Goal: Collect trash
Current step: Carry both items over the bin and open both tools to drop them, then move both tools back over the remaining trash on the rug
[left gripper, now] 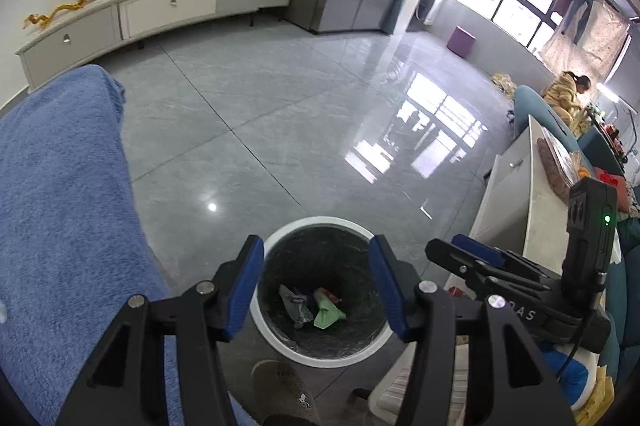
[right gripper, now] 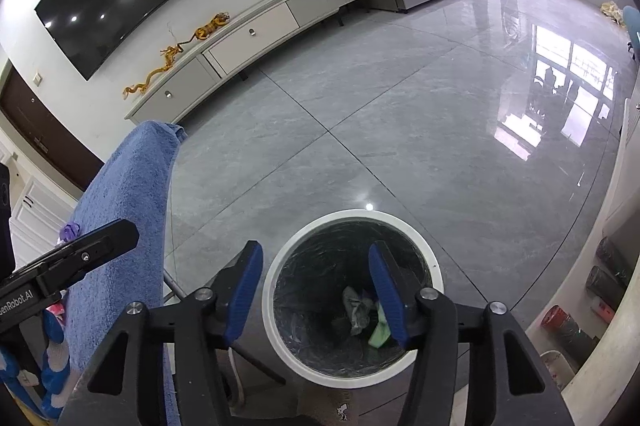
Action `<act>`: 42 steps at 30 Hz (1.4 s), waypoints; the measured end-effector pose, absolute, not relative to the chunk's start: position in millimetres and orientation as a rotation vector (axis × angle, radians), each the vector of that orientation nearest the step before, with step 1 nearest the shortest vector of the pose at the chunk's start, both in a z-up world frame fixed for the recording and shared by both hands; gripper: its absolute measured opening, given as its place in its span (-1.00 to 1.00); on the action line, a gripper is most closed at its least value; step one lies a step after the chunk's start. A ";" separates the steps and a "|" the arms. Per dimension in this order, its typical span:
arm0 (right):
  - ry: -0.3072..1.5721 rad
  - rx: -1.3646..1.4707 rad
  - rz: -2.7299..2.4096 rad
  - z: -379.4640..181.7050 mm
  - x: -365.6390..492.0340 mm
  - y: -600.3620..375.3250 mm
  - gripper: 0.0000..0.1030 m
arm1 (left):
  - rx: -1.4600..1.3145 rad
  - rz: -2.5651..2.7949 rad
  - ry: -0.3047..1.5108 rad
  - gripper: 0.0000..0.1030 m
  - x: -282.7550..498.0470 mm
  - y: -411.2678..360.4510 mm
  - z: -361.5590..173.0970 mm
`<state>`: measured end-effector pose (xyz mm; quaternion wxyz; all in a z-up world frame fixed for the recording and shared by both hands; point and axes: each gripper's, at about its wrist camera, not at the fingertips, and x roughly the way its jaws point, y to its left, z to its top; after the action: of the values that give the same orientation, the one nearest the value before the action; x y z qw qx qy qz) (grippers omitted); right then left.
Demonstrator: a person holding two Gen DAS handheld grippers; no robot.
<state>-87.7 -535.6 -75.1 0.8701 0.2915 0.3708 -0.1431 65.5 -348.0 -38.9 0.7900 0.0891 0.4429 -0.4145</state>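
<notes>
two grippers, left gripper (left gripper: 316, 286) and right gripper (right gripper: 316, 292), jaws apart and empty, above white bin (left gripper: 280, 336) holding crumpled trash (left gripper: 314, 308).

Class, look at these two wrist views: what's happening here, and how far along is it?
A person is collecting trash with two handheld grippers, both poised above a round white-rimmed trash bin lined with a dark bag. The left gripper and the right gripper are both open with nothing between their blue pads. Crumpled wrappers and a green scrap already lie at the bottom of the bin. A blue towel is draped beside it.
</notes>
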 end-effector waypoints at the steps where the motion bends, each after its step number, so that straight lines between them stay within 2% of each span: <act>1: 0.771 0.603 -0.301 -72.6 -88.1 -533.8 0.12 | 0.183 -0.884 0.939 0.02 64.9 -344.1 -35.7; 9: 0.700 0.533 -0.336 -38.6 -99.3 -517.3 0.58 | 0.123 -0.798 0.731 0.02 48.5 -303.3 5.9; 10: 0.689 0.521 -0.343 -33.3 -101.0 -514.4 0.60 | 0.122 -0.795 0.717 0.02 46.0 -298.1 10.6; 12: 0.660 0.494 -0.360 -20.8 -103.8 -508.5 0.80 | 0.129 -0.797 0.705 0.02 41.6 -286.7 18.7; 15: 0.606 0.470 -0.360 -2.2 -108.5 -497.9 0.99 | 0.149 -0.795 0.706 0.02 36.1 -272.8 29.8; 28: 0.389 0.365 -0.307 71.5 -118.3 -443.2 1.00 | 0.074 -0.691 0.619 0.03 31.4 -170.9 71.0; 42: 0.416 0.262 -0.134 96.8 -78.1 -372.2 1.00 | -0.078 -0.475 0.661 0.04 76.3 -18.2 57.1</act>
<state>-78.1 -372.2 96.8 0.9677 0.1296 0.2058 -0.0661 76.3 -18.2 57.1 0.9177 -0.0378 0.3212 -0.2308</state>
